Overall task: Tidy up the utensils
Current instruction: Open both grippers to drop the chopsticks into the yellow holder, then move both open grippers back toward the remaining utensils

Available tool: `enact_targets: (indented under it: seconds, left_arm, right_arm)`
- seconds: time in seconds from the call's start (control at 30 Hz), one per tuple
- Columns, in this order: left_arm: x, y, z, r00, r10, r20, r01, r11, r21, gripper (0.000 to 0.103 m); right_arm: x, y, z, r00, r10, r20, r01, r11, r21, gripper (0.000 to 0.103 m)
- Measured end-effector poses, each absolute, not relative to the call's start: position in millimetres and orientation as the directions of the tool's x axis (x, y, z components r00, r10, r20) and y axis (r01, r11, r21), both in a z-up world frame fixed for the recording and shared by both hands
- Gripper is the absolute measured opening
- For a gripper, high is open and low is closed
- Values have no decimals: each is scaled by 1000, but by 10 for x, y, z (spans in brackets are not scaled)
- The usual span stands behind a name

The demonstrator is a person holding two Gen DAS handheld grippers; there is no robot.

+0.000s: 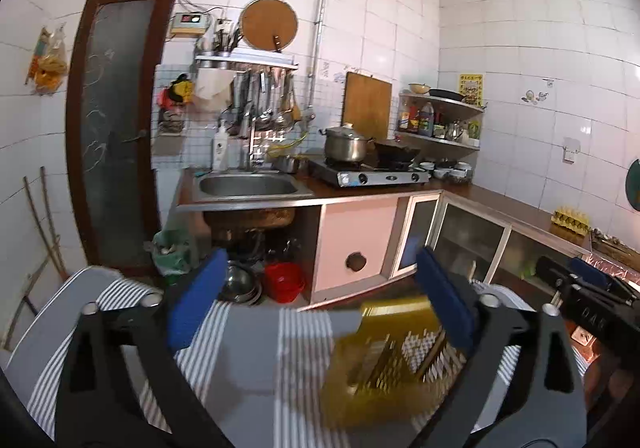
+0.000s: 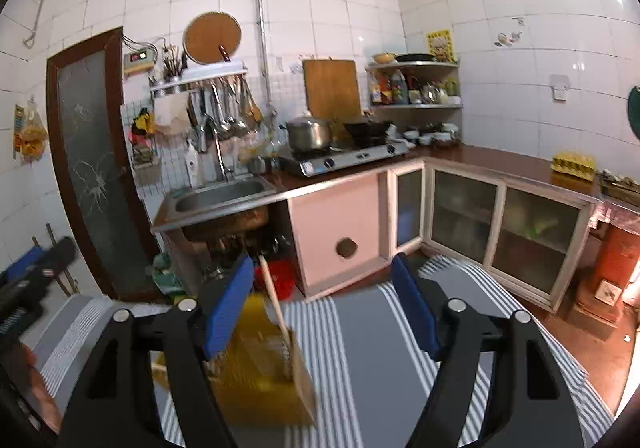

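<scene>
Both my grippers — left (image 1: pixel 320 300), right (image 2: pixel 324 302) — hang with fingers apart, holding nothing. The yellow basket (image 1: pixel 384 352) sits on the striped cloth (image 1: pixel 248 348) between them; only my right view shows the chopstick (image 2: pixel 274 302) standing in it.

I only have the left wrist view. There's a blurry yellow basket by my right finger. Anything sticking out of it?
Observer: Yes. The right wrist view shows a pale wooden stick standing up out of the yellow basket.
Operator: Is the right gripper holding anything?
Observer: No. The right gripper is open, nothing between its fingers.
Operator: What's past the right end of the counter?
Observer: A red stove-like cylinder stands on the floor there.
</scene>
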State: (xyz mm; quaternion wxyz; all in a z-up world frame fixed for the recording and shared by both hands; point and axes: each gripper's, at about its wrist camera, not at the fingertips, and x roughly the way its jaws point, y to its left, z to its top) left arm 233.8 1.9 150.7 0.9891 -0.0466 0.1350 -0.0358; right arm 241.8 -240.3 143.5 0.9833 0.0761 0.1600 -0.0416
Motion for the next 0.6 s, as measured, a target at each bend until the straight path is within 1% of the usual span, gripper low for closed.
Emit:
enact_targets:
  seconds: [0.07, 0.2, 0.3, 0.43, 0.6]
  left_arm:
    - [2170, 83, 1452, 957, -71, -282, 47, 995, -90, 98]
    - [1903, 154, 1153, 919, -51, -391, 31, 998, -57, 98]
    - [1803, 194, 869, 883, -61, -464, 36, 997, -62, 98]
    - [1782, 207, 509, 851, -66, -520, 13, 994, -105, 98]
    - [1836, 66, 117, 812, -46, -582, 27, 999, -42, 98]
  right_arm:
    - [2218, -2424, 1360, 941, -69, -332, 115, 986, 119, 79]
    - [1859, -2427, 1050, 925, -110, -365, 142, 988, 64, 82]
    - [1690, -2466, 763, 902, -115, -417, 156, 986, 66, 82]
    - [1583, -2526, 404, 868, -110, -485, 179, 979, 98, 82]
    - [1573, -2493, 79, 844, -133, -520, 202, 976, 79, 82]
